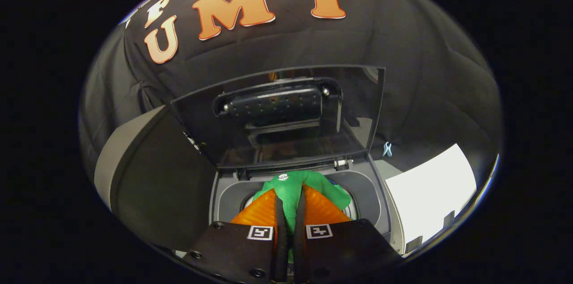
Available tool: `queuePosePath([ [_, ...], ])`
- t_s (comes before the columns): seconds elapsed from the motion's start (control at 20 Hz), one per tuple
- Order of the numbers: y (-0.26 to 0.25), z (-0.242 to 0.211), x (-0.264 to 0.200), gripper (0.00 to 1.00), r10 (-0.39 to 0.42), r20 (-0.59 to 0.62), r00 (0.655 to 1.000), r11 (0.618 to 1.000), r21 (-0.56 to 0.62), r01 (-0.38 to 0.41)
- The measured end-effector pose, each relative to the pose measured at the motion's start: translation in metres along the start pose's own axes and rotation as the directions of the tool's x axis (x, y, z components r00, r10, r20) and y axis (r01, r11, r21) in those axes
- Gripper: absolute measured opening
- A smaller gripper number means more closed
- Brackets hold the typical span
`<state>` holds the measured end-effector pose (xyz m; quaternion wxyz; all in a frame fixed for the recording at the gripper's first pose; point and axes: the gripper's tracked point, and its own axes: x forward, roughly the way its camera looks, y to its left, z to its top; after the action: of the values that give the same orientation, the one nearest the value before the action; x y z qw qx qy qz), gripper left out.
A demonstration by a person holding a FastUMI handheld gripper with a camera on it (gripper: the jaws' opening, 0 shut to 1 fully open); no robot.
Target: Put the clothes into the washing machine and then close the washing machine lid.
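While the gripper (290,203) pinches the green garment (293,187) between both fingers, the cloth (a white button near its far edge) hangs over the washing machine (380,185) drum opening, beyond which the transparent lid (277,114) stands raised.

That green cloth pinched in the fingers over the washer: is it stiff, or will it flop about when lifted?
Probably floppy: the green cloth bunches and drapes around the gripper, whose fingers are shut on it. It looks like thin knit, so likely light. It may snag on the tub rim beneath the open lid.
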<state>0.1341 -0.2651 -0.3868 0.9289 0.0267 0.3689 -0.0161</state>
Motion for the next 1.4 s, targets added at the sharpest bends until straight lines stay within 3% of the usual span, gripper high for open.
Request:
queuePosePath([
  [0.4,-0.005,-0.044,0.044,0.14,-0.013,-0.109,0.994,1.000,0.023,0.016],
  [0.9,-0.017,-0.086,0.088,0.16,-0.089,-0.209,0.974,0.994,0.037,0.099],
  [1.05,-0.024,-0.097,0.094,0.32,-0.110,-0.243,0.964,0.989,0.065,0.130],
  [1.4,-0.030,-0.077,0.078,0.80,-0.113,-0.177,0.978,0.992,0.034,0.121],
])
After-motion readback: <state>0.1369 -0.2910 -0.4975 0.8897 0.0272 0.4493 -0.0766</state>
